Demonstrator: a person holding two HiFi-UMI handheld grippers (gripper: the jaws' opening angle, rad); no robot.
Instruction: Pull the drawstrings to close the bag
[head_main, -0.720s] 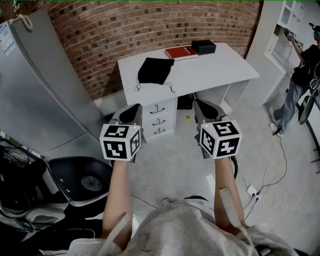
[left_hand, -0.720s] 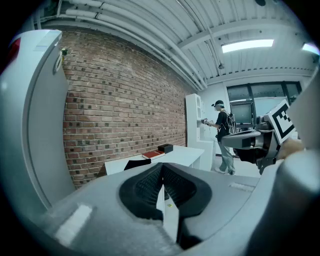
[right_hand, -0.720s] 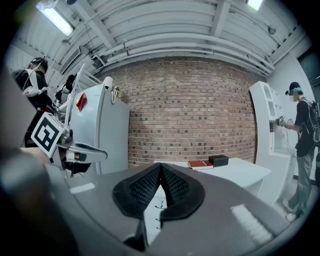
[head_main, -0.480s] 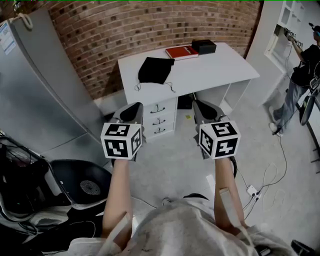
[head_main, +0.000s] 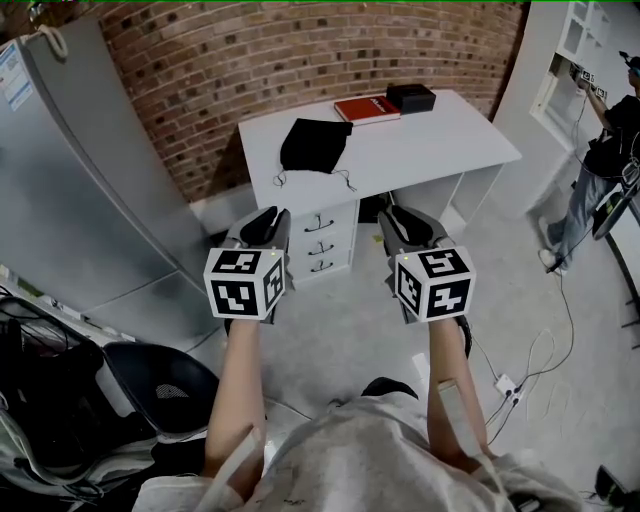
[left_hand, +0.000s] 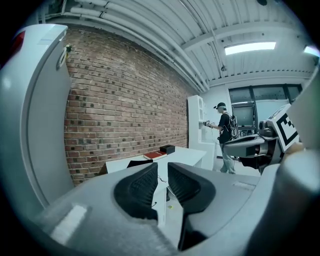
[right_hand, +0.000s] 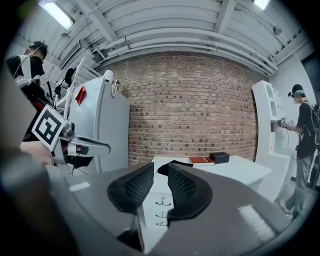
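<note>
A black drawstring bag (head_main: 314, 145) lies on the left part of a white desk (head_main: 440, 145), its thin cords (head_main: 278, 178) trailing toward the front edge. Both grippers hang in the air well short of the desk, above the floor. My left gripper (head_main: 272, 214) and right gripper (head_main: 391, 213) point toward the desk side by side. Each has a narrow gap between its pads and nothing in it. The left gripper view shows that gripper (left_hand: 162, 169) and the bag (left_hand: 141, 163) far ahead. In the right gripper view the bag (right_hand: 173, 166) sits beyond that gripper (right_hand: 161, 169).
A red book (head_main: 367, 108) and a black box (head_main: 411, 97) sit at the desk's back. Drawers (head_main: 320, 240) stand under the desk. A tall grey cabinet (head_main: 90, 180) is at left, an office chair (head_main: 160, 385) at lower left. A person (head_main: 608, 150) stands at right; cables (head_main: 520, 375) lie on the floor.
The desk has slid slightly lower in the head view and the chair has dropped toward the lower left corner, so I have come a little closer. The grippers keep their pose.
</note>
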